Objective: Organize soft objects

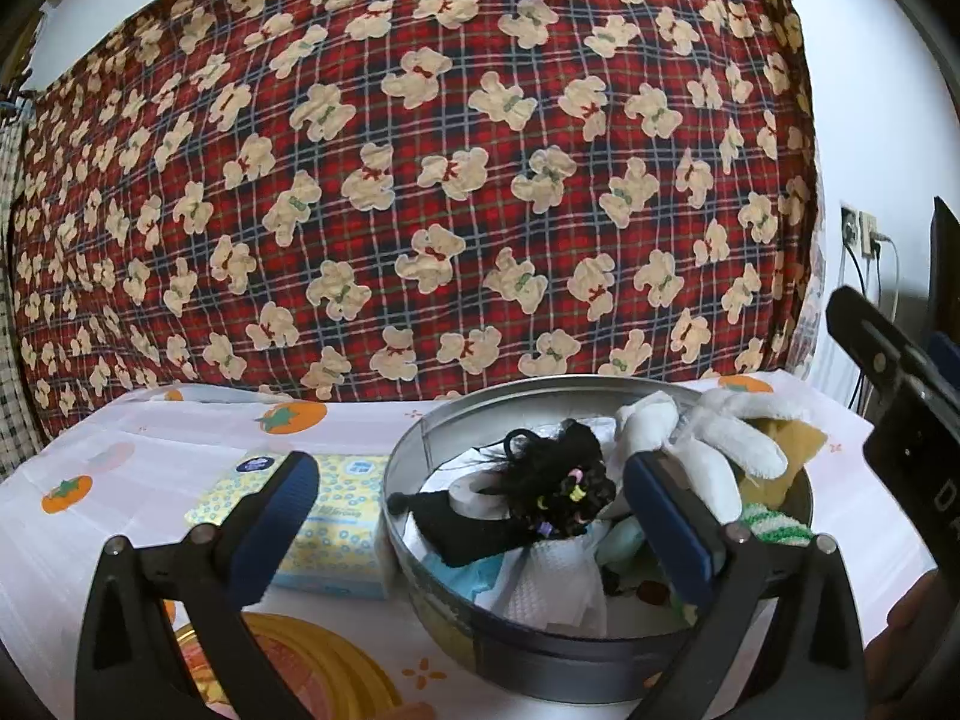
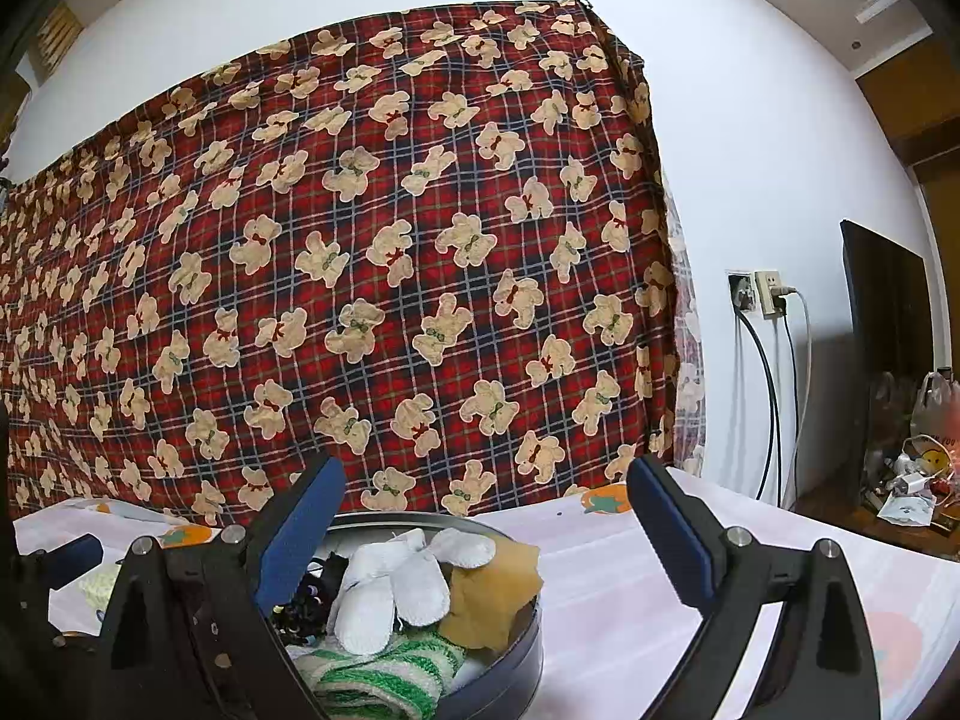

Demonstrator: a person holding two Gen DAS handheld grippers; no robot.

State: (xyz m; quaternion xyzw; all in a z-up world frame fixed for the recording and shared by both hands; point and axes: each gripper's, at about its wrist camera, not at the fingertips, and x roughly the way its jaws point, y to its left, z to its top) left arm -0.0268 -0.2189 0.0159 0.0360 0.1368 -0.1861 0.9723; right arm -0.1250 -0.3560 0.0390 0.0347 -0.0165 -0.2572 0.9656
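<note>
Over the round tin (image 1: 420, 450), both grippers with jaws apart, empty.
Only from left gripper (image 1: 471, 516): tissue pack (image 1: 336, 534); only from right gripper (image 2: 486, 534): wall sockets (image 2: 759, 294).

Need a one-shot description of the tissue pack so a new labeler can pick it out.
Find the round metal tin on the persimmon-print tablecloth. Just left of it, outside the tin, lies the tissue pack. It is the only boxy thing here: pale yellow with blue circles.

Smooth metal tin (image 1: 543, 654), fluffy cloth mitten (image 2: 384, 591)
</note>
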